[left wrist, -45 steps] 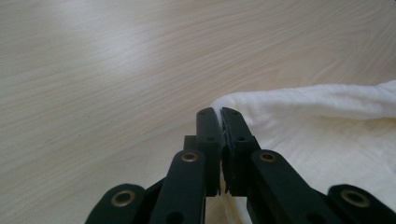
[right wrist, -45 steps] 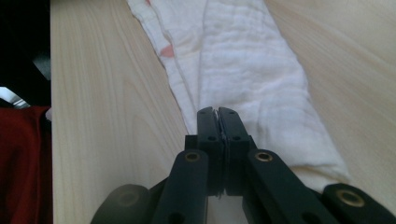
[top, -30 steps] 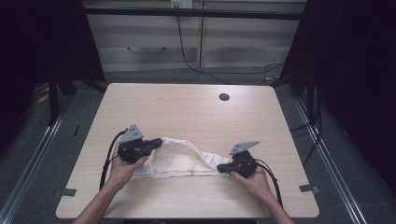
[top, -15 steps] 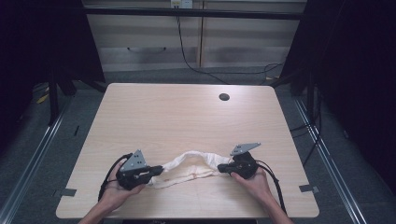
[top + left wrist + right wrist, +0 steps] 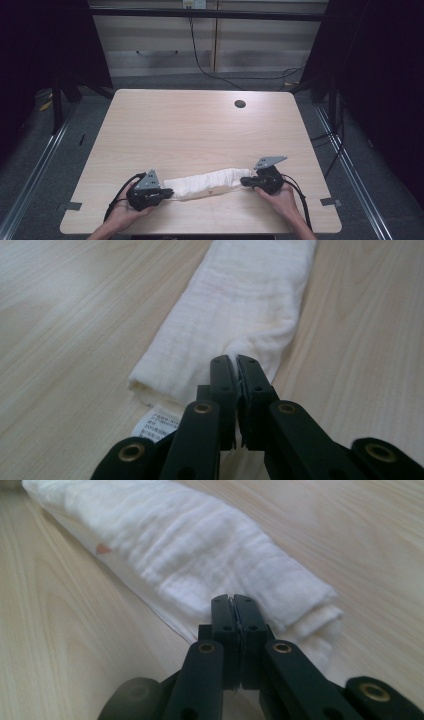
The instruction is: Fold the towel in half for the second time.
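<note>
- Left hand-held gripper (image 5: pixel 167 192) clenched on the white cloth (image 5: pixel 207 182) at its near end, jaws pressed together.
- Right hand-held gripper (image 5: pixel 245 182) clamped on the opposite end.
- Cloth lies folded between the 2 grippers on the worktop (image 5: pixel 190 130).

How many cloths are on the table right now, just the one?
1. The white cloth lies rolled near the table's front edge, between the left gripper and right gripper, each shut on one end.
</note>
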`<act>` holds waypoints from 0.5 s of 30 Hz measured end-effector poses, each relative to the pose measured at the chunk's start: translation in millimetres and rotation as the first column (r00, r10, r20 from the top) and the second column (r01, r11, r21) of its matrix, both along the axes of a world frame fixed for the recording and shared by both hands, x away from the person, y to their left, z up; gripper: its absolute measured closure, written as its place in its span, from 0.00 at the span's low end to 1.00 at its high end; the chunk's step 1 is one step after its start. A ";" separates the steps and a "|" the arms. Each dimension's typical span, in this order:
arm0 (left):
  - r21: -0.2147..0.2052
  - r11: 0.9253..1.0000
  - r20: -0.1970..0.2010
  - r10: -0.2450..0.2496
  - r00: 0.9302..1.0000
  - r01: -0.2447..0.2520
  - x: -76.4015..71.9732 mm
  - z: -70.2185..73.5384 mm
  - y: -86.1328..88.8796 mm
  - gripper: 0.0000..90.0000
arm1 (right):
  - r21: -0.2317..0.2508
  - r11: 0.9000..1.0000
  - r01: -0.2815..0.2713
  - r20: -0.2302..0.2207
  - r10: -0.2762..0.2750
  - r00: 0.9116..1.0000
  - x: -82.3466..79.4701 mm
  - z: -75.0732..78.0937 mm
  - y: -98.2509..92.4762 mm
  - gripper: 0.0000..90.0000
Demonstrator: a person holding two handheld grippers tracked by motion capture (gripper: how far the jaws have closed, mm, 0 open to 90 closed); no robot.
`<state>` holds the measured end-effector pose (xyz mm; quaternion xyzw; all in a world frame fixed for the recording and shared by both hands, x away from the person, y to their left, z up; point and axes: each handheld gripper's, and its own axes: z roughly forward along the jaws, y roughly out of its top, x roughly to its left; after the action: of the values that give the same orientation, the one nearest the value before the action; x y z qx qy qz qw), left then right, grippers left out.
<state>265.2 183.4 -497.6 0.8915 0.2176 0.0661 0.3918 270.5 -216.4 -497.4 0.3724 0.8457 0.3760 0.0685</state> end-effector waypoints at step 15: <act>-0.018 0.998 0.013 0.061 0.998 -0.060 16.7 -3.7 -1.2 0.96 | 0.026 0.999 0.048 0.015 -0.048 0.999 -9.5 -1.9 -19.8 0.99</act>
<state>281.9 182.2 -501.3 0.8807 0.2424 0.0819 0.3987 261.0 -236.2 -499.3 0.3906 0.8311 0.3879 0.0793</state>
